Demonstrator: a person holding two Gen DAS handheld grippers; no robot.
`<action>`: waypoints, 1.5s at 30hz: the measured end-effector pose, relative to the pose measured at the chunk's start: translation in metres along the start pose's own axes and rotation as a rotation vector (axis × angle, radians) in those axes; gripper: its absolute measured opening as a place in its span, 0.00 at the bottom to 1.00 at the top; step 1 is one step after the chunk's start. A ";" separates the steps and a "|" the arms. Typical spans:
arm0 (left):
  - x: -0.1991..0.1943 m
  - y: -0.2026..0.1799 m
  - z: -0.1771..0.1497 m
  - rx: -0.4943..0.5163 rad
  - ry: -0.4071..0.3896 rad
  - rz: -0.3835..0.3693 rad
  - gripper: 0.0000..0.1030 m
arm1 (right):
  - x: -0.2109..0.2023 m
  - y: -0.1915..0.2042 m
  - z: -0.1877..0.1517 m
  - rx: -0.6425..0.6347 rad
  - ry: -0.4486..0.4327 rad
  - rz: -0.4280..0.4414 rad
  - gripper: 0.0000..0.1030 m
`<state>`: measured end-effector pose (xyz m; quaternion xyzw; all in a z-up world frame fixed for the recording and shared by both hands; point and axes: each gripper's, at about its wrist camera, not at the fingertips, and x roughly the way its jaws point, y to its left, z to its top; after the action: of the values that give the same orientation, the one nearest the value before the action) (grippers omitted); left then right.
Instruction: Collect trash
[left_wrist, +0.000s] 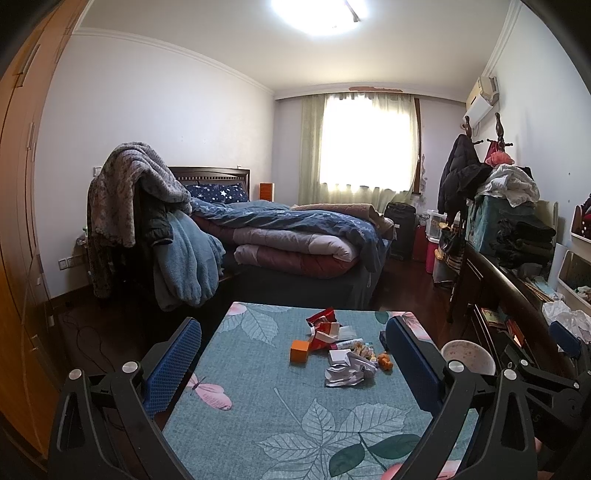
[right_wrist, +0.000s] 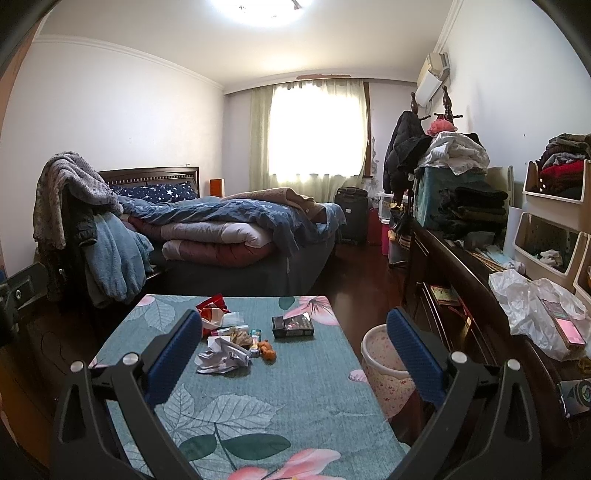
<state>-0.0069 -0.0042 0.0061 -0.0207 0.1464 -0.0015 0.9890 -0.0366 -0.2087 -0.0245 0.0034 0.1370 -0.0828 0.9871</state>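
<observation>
A pile of trash lies on the table with the teal leaf-print cloth (left_wrist: 258, 398) (right_wrist: 295, 387). It holds crumpled white paper (left_wrist: 349, 371) (right_wrist: 223, 358), a red wrapper (left_wrist: 321, 319) (right_wrist: 211, 306), an orange box (left_wrist: 300, 350), orange peel (left_wrist: 385, 360) (right_wrist: 266, 350) and a dark box (right_wrist: 293, 325). A pink floral waste bin (left_wrist: 467, 356) (right_wrist: 384, 365) stands right of the table. My left gripper (left_wrist: 291, 350) is open and empty, above the near table. My right gripper (right_wrist: 293, 339) is open and empty, its fingers straddling the table's right edge.
A bed (left_wrist: 295, 236) with piled quilts stands beyond the table. A chair draped with blankets (left_wrist: 147, 221) is at the left. A dark dresser (right_wrist: 480, 295) loaded with clothes and a plastic bag (right_wrist: 532, 314) runs along the right. Dark wood floor lies between.
</observation>
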 end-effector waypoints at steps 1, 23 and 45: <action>0.000 0.000 0.000 0.000 0.000 0.001 0.97 | 0.000 0.000 0.000 0.001 0.000 0.000 0.97; 0.001 0.000 -0.002 0.002 0.004 0.001 0.97 | 0.002 -0.005 -0.006 0.002 0.008 0.002 0.97; 0.187 -0.004 -0.080 -0.013 0.359 0.013 0.97 | 0.133 -0.001 -0.076 -0.008 0.343 0.047 0.97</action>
<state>0.1493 -0.0132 -0.1248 -0.0258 0.3208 0.0020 0.9468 0.0687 -0.2293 -0.1337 0.0166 0.3037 -0.0576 0.9509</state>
